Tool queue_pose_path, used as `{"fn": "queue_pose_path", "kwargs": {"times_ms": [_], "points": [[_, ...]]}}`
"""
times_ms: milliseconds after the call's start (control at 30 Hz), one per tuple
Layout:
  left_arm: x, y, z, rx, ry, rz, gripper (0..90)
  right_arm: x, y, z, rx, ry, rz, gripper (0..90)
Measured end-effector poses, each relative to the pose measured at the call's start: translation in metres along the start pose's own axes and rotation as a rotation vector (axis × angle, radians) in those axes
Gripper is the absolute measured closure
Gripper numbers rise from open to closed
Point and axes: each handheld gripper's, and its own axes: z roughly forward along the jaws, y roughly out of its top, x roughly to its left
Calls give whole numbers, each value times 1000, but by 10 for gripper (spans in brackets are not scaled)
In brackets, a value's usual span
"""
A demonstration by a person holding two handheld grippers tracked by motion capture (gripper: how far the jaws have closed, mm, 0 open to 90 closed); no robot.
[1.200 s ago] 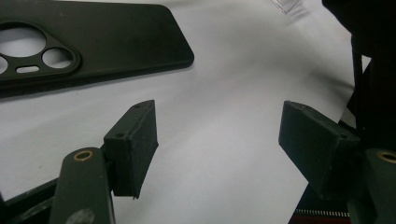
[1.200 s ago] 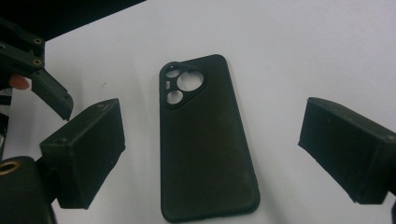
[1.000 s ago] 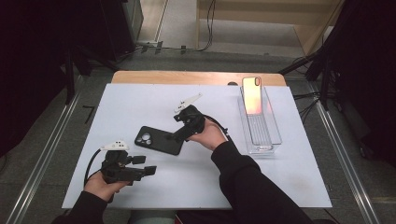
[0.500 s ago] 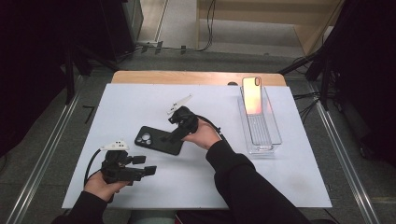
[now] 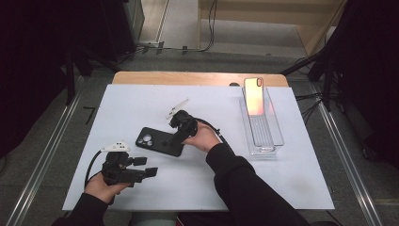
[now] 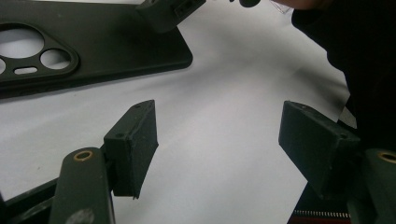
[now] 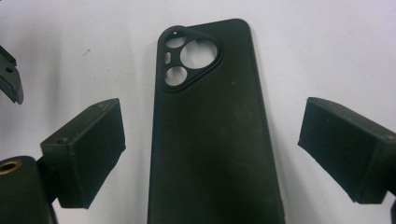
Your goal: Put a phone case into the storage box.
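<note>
Since a second ago, the right tool (image 5: 175, 137) has slid leftward and lower, down over the black phone case (image 5: 159, 141). That case lies flat on the white counter (image 5: 282, 179), camera cutout facing up, placed midway between both hands, likely so either can reach it. At the counter's far right a clear tray (image 5: 270, 141) props a phone (image 5: 253, 95) upright, probably awaiting the case. In the right gripper view the pads (image 7: 86, 149) stand apart, straddling the case's long edges without touching. The left tool (image 5: 146, 172) rests near the front edge, jaws spread and empty, perhaps waiting to steady the case.
</note>
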Motion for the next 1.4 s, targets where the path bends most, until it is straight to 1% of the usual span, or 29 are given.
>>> {"fn": "queue_pose_path", "kwargs": {"times_ms": [33,100,167,200,233,267,367,433,467,500,600,633,667,733,800,833,933,1000,1033,1100,1167,1400], "points": [[0,0,0,0,0,-1,280,0,-1,2,3,7,8,55],[0,0,0,1,0,-1,281,0,-2,5,13,3,-2,55],[0,0,0,0,-1,-1,280,1,-3,9,36,-9,-16,55],[0,0,0,0,-1,0,280,2,-3,10,47,-12,-14,55],[0,0,0,0,-1,0,281,2,-4,11,52,-10,-24,55],[0,0,0,-1,1,-1,280,3,-4,12,68,-20,-12,55],[0,0,0,-3,-1,-3,280,3,-5,16,81,-23,-29,55],[0,0,0,-2,0,-2,280,3,-7,18,86,-27,-33,55],[0,0,0,-2,0,-2,280,3,-7,19,89,-26,-26,55],[0,0,0,-2,1,-1,280,2,-8,20,85,-28,-39,55],[0,0,0,-1,-1,0,280,4,-12,23,95,-29,-36,55],[0,0,0,-2,-1,-1,280,5,-13,25,97,-32,-44,55],[0,0,0,-2,-1,0,281,5,-14,26,89,-38,-70,55],[0,0,0,0,-1,-1,280,7,-15,26,88,-47,-68,55],[0,0,0,-1,-3,-1,280,7,-16,27,78,-54,-90,55],[0,0,0,0,-1,0,280,8,-17,26,83,-58,-83,55],[0,0,0,1,0,0,280,8,-18,27,74,-64,-108,55],[0,0,0,0,0,-1,280,11,-19,28,77,-89,-133,70],[0,0,0,0,0,0,280,12,-20,28,73,-110,-139,82],[0,0,0,1,0,0,280,12,-22,28,56,-111,-133,91],[0,0,0,2,1,0,280,12,-24,28,39,-119,-139,102],[0,0,0,-1,1,-2,280,13,-25,28,38,-131,-149,117]]}}
